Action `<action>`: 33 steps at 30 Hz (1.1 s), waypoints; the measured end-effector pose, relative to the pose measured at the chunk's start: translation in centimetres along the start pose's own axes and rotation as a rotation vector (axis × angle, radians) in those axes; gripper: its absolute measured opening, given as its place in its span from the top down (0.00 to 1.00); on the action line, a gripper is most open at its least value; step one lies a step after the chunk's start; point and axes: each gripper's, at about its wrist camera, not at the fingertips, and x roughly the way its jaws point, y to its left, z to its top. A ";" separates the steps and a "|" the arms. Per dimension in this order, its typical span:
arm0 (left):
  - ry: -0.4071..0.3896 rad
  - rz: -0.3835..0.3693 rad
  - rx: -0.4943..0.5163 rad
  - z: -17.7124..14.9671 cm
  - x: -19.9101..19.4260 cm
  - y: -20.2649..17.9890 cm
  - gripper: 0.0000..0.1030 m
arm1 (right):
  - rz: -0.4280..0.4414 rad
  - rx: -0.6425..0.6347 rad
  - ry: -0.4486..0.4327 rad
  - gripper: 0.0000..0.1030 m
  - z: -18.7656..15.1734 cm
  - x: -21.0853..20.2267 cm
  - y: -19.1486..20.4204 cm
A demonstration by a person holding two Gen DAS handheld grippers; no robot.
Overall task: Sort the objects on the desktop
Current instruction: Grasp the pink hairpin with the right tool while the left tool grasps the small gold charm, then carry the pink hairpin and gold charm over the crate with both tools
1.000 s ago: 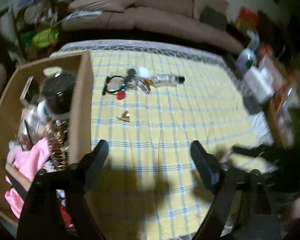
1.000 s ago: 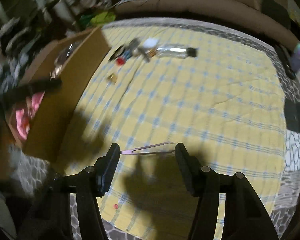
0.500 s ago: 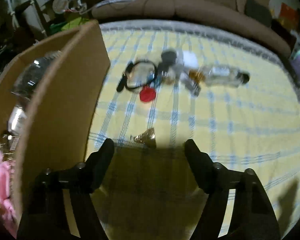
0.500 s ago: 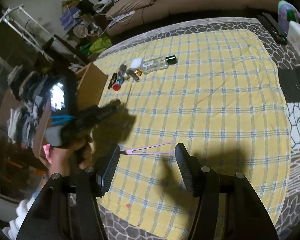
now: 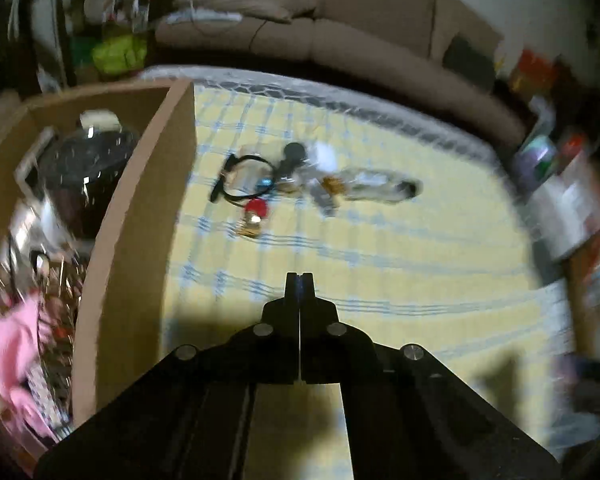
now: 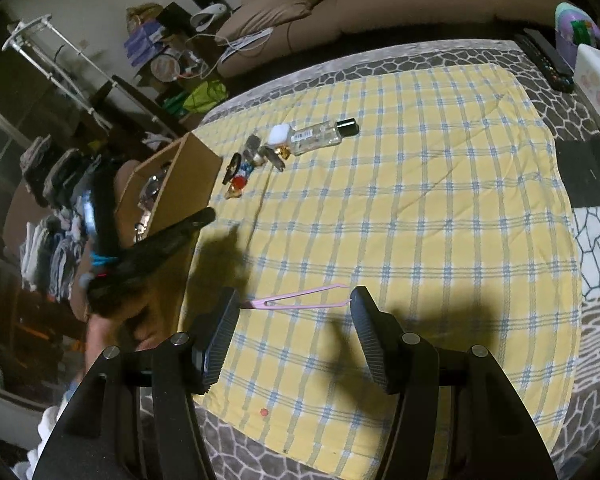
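**Jaws shut on the left, pink tweezers spanning the right**

Clutter sits in a small cluster on the far part of the yellow-and-blue checked cloth [image 6: 420,208]: a clear bottle with a black cap [image 6: 320,136] lying on its side, a white square case [image 6: 280,134] touching its base end, a black loop of cord [image 5: 246,178], a red cap [image 5: 257,209] and a small gold piece [image 5: 249,227] just beside the cap. My left hand-held gripper [image 5: 299,280] has just been closing and its jaws now meet flat with nothing between them; it hangs above bare cloth, short of the gold piece. The left wrist view is blurred, so finer detail in the cluster is lost.

To my left stands the open cardboard box [image 5: 140,208], its near wall right beside the cluster. Inside I see a dark shiny round object [image 5: 84,176] and pink fabric [image 5: 8,344] among other small items I cannot make out.

My right hand-held gripper [image 6: 294,306] stands about half open, and pink tweezers [image 6: 300,298] bridge the gap between its two pads, their joined end at the left pad and their tips at the right one. In this view my left hand [image 6: 116,320] shows beside the box.
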 end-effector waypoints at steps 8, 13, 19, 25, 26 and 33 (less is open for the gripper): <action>-0.065 -0.237 -0.122 -0.1 -7.3 0.5 1.00 | -0.003 -0.021 -0.010 0.42 0.0 0.1 0.6; -0.006 -0.570 -0.205 -0.8 -9.0 2.2 1.00 | -0.025 -0.039 -0.015 0.42 -0.2 0.0 1.4; -0.003 -0.755 -0.336 -0.3 -8.8 4.8 1.00 | -0.036 -0.076 -0.031 0.42 -0.6 -0.4 3.4; -0.034 -0.648 -0.272 -0.2 -9.3 4.4 1.00 | -0.065 -0.070 -0.013 0.42 -0.7 0.5 3.5; -0.047 -0.592 -0.243 -0.3 -9.5 4.1 1.00 | -0.068 -0.069 -0.010 0.42 -0.8 0.6 3.4; -0.118 -0.426 0.013 -0.5 -11.6 0.1 1.00 | -0.127 -0.089 -0.003 0.42 -1.1 1.1 1.8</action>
